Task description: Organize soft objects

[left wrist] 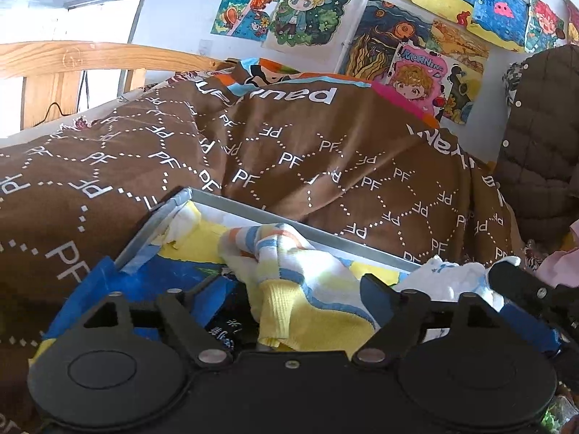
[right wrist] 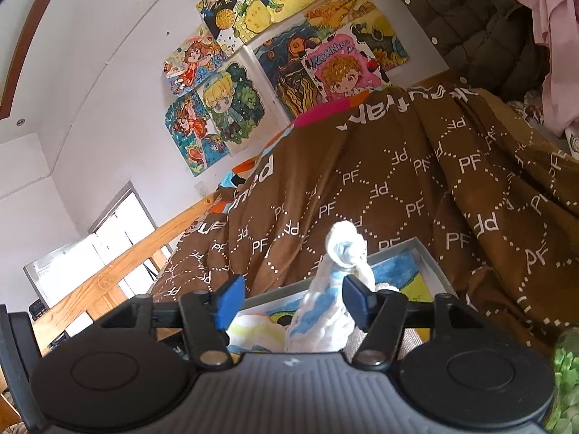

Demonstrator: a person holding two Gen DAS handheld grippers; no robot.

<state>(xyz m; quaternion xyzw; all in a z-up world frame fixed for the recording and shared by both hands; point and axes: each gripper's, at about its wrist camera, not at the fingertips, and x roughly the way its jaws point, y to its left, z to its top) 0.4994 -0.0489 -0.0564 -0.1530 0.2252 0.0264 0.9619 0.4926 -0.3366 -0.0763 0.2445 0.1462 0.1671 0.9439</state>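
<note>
A yellow, white and blue striped sock (left wrist: 289, 271) lies in a shallow grey-rimmed box (left wrist: 253, 213) with a painted bottom. My left gripper (left wrist: 295, 285) stands open around the sock, its blue pads clear of the cloth. A white and light-blue sock (right wrist: 333, 289) rises rolled between the fingers of my right gripper (right wrist: 293, 296), leaning by the right pad while the left pad stands apart, so the gripper is open. The same white sock (left wrist: 448, 278) shows in the left wrist view beside a black right-gripper finger (left wrist: 514, 278). The box (right wrist: 430, 264) lies under both.
The box rests on a brown quilt (left wrist: 289, 152) printed with PF letters that humps up behind it. A wooden bed rail (left wrist: 90, 54) runs at the left. A dark quilted jacket (left wrist: 542, 137) and pink cloth (left wrist: 557, 267) hang at the right. Drawings (right wrist: 231, 101) cover the wall.
</note>
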